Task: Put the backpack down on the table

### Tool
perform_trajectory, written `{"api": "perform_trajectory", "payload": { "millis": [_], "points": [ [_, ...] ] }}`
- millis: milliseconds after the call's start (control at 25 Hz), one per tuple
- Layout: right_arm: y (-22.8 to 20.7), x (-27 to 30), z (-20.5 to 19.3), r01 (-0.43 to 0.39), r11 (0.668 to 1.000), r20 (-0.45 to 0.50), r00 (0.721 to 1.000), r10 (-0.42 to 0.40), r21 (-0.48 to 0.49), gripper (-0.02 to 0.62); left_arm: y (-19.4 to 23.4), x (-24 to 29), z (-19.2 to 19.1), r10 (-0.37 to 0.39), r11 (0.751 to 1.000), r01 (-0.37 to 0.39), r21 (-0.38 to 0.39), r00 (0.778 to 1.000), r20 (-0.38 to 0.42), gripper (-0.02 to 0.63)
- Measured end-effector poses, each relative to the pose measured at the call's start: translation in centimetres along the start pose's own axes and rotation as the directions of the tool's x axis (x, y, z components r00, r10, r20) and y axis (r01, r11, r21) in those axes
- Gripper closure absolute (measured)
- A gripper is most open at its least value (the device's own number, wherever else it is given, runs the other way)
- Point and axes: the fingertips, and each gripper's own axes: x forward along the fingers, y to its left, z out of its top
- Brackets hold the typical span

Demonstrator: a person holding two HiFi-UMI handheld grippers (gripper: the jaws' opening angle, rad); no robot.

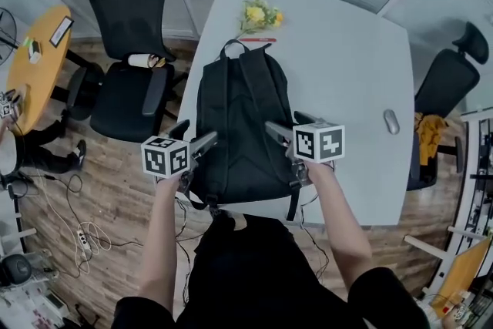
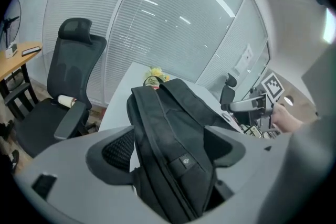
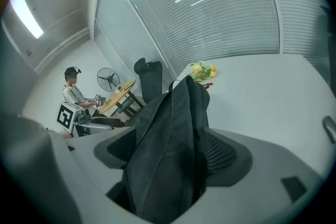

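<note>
A black backpack (image 1: 239, 127) lies lengthwise over the near part of the white table (image 1: 347, 73), with its handle towards the far side and its straps facing up. Its bottom end reaches past the table's near edge. My left gripper (image 1: 196, 137) grips its left side and my right gripper (image 1: 281, 129) its right side. In the left gripper view the backpack (image 2: 173, 128) fills the gap between the jaws. In the right gripper view the backpack's fabric (image 3: 168, 149) is bunched between widely spread jaws. Whether its top rests on the table I cannot tell.
A bunch of yellow flowers (image 1: 260, 14) and a red pen (image 1: 258, 39) lie beyond the backpack's handle. A grey mouse (image 1: 391, 121) sits on the table's right side. Black office chairs stand at the left (image 1: 127, 50) and right (image 1: 451, 81). A person (image 3: 71, 89) sits at an orange table (image 1: 35, 65).
</note>
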Motion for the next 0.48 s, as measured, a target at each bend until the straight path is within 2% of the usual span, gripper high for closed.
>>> {"api": "perform_trajectory", "payload": {
  "millis": [280, 480],
  "points": [
    [3.9, -3.5, -1.7, 0.067, 0.997, 0.081, 0.995, -0.064, -0.032, 0.246, -3.2, -4.4, 0.7, -0.071, 0.995, 0.066, 0.070, 0.995, 0.074, 0.209],
    [6.1, -5.6, -3.8, 0.107, 0.994, 0.122, 0.987, -0.105, -0.016, 0.299, -5.1, -7.2, 0.5, -0.123, 0.986, 0.110, 0.123, 0.987, 0.103, 0.227]
  ]
}}
